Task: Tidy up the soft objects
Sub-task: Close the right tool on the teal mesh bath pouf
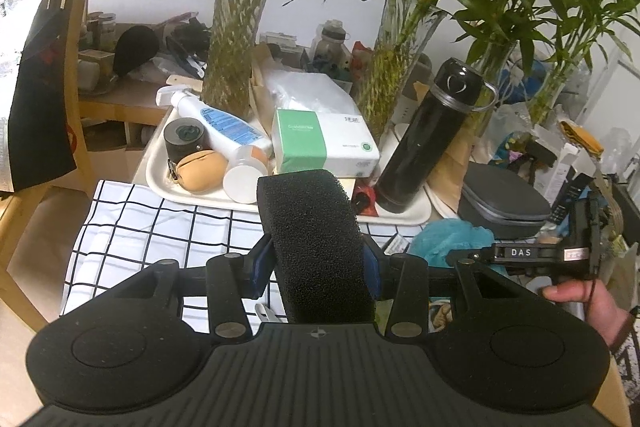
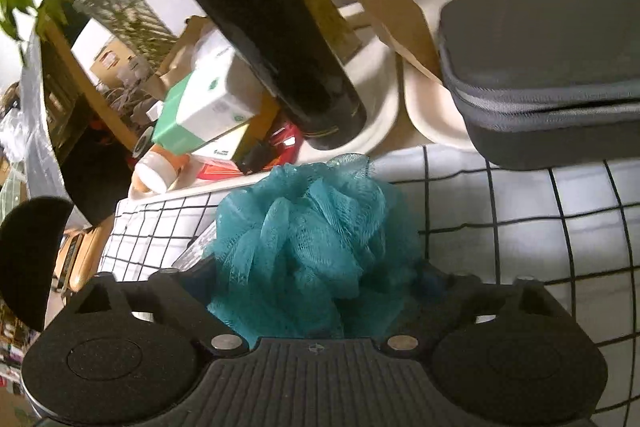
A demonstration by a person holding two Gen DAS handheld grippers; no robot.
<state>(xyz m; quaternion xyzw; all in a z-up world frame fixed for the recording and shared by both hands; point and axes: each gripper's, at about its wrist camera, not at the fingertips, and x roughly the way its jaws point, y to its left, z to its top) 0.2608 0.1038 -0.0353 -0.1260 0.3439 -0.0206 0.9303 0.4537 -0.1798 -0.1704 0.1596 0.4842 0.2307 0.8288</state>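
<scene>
Left gripper [image 1: 318, 267] clamps an upright black foam sponge [image 1: 316, 243] above the checked cloth [image 1: 160, 223]. Right gripper [image 2: 316, 287] stands wide astride the teal mesh pouf [image 2: 312, 239] on that cloth; contact not discernible. Pouf judged light, compressible; grip mid-body. Only the right view shows this straddle; only the left view shows the hand [image 1: 584, 301].

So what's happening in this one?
A person is sorting soft items on a checked cloth with handheld tongs. The left tongs are clamped on a black foam sponge, held up in front of a cluttered white tray. The right tongs straddle a teal mesh bath pouf lying on the cloth; whether their fingers press it yet can't be told.
</scene>
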